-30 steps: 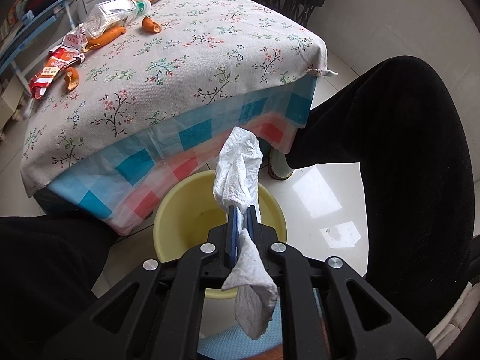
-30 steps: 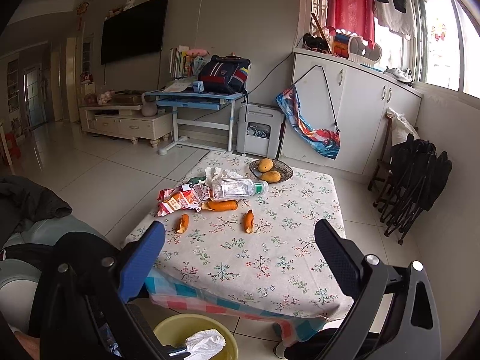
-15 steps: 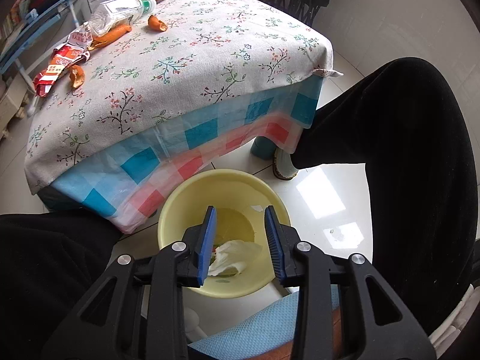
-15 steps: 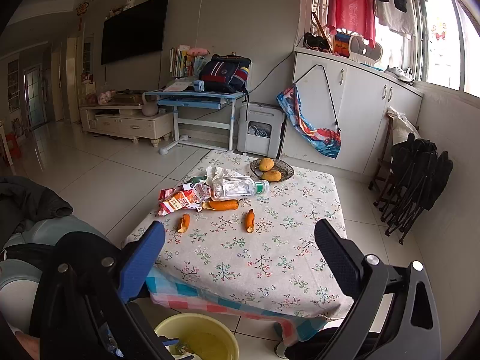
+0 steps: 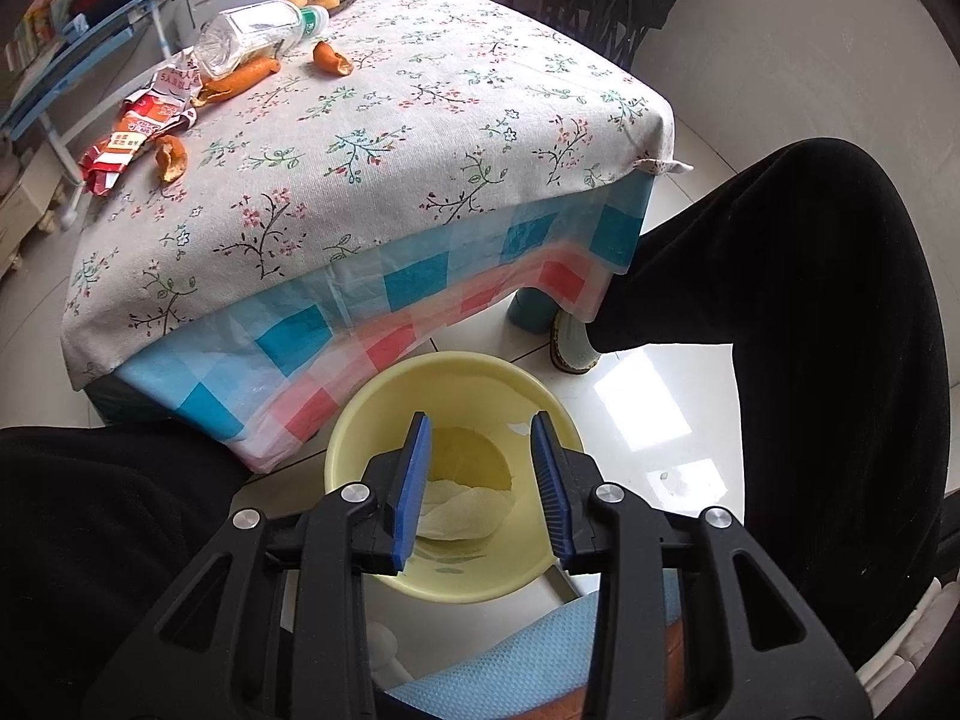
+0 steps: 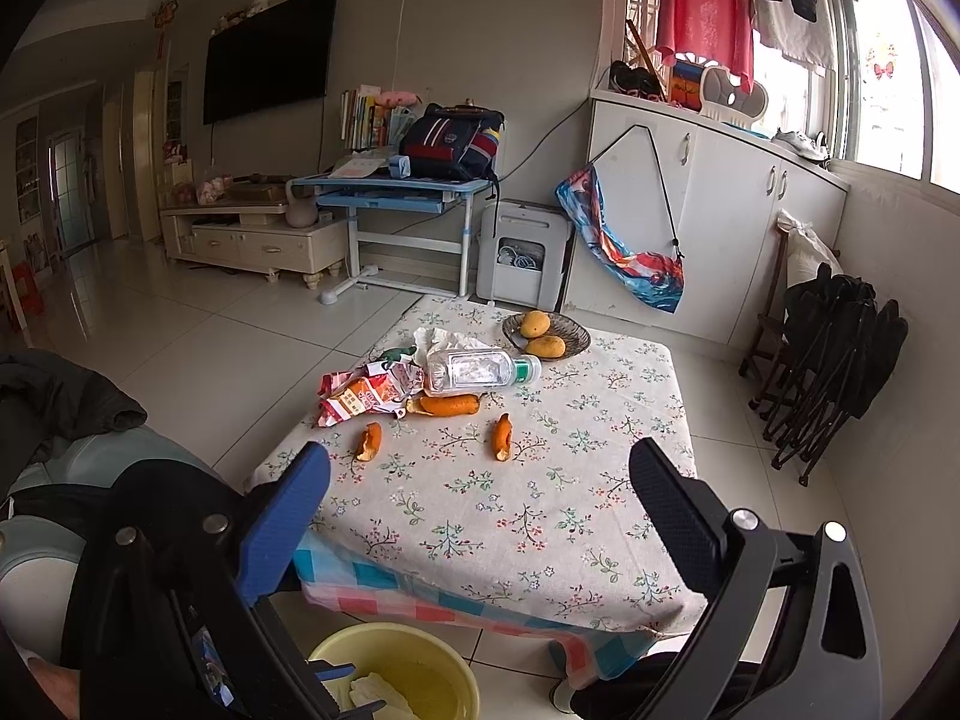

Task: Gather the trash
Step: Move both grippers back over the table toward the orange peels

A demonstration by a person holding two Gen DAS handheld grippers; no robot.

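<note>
Low table (image 5: 372,138) fills the upper half of the left wrist view, covered in a floral cloth with a blue, pink and white checked plastic sheet hanging under it. Upper left of that frame is where the mess sits: a clear plastic bottle (image 5: 258,36) on its side, a crumpled red-and-white snack wrapper (image 5: 138,132), and a few curled bits of orange peel (image 5: 171,159) scattered near them. A dark woven dish with two mangoes (image 6: 543,333) sits at the far end of the table in the right wrist view. The person's black trouser legs (image 5: 810,330) frame the left wrist view on both sides, one knee close by the table corner.

Smooth round yellow plastic bucket (image 5: 372,420) stands on the glossy white tile floor just past the table's near edge. A crumpled white tissue (image 5: 462,513) lies in the bottom of it.

Left gripper (image 5: 480,450) hangs right above the bucket pointing down, jaws just opened partway, nothing between the ribbed blue pads (image 5: 414,474); the tissue is lying loose below them. Right gripper (image 6: 480,492) is spread wide and empty, lower part of its frame, aimed across the table.
</note>
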